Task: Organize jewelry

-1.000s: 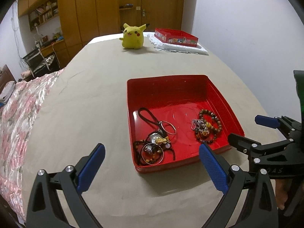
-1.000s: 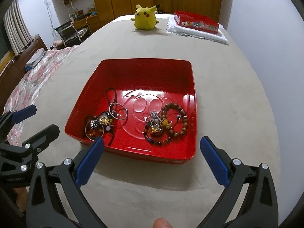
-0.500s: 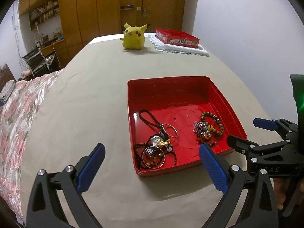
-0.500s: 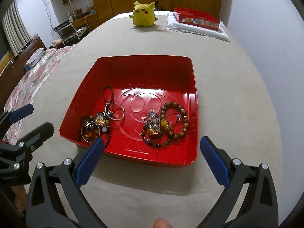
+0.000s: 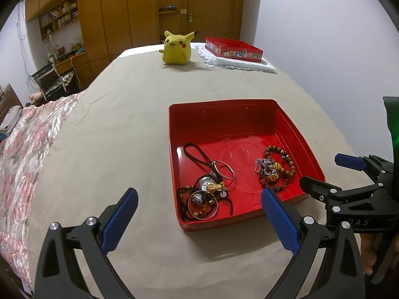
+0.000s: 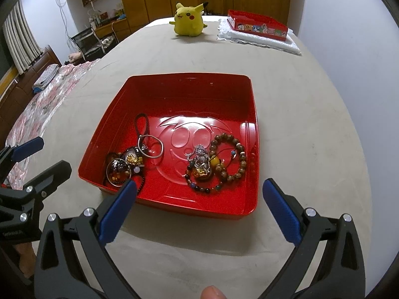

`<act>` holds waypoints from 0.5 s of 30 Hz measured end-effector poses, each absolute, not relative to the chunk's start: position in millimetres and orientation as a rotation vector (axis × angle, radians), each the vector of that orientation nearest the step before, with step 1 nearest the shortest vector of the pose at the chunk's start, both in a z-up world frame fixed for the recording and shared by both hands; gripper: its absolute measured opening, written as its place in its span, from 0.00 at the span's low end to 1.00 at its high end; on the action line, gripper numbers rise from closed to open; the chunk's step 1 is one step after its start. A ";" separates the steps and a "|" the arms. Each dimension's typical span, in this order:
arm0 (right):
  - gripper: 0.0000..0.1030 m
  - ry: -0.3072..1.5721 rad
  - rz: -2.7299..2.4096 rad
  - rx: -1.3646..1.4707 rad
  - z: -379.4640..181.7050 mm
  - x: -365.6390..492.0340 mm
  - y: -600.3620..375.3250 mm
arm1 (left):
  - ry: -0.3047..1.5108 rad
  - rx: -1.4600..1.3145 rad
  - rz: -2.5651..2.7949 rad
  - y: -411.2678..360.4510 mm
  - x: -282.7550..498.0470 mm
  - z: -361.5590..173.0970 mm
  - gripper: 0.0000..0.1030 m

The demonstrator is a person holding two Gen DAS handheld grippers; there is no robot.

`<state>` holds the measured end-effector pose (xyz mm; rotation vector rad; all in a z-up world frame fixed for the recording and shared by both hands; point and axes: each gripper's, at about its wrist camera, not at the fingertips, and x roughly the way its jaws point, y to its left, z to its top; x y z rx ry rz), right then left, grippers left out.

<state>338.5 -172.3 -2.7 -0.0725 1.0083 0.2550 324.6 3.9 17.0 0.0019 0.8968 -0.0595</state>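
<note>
A red tray [image 5: 224,117] [image 6: 189,84] lies on the beige bed cover. In it, on the left, a tangle of black cord, metal rings and a gold charm [image 5: 209,189] [image 6: 129,159]. On the right, beaded bracelets with a silver chain [image 5: 276,169] [image 6: 217,164]. My left gripper [image 5: 199,216] is open and empty, just short of the tray's near left corner; it also shows in the right wrist view [image 6: 42,154]. My right gripper [image 6: 197,209] is open and empty at the tray's near edge; it also shows in the left wrist view [image 5: 331,172].
A yellow plush toy [image 5: 177,48] [image 6: 189,20] sits at the far end. A red decorated box [image 5: 234,49] [image 6: 256,26] rests on a white cloth beside it. A floral quilt [image 5: 22,144] covers the left side. A white wall runs along the right.
Both grippers have moved a little closer to the tray, which sits lower and nearer in both views. Both stay open; the jewelry has not moved.
</note>
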 end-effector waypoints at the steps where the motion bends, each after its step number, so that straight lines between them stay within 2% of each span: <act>1: 0.97 1.008 0.255 -0.072 -2.6 338.5 -172.3 | 0.897 0.003 -0.059 4.1 324.3 17.0 0.96; 15: 0.97 1.006 0.255 -0.073 -1.8 337.1 -172.7 | 0.896 0.002 -0.057 3.9 323.7 17.0 0.96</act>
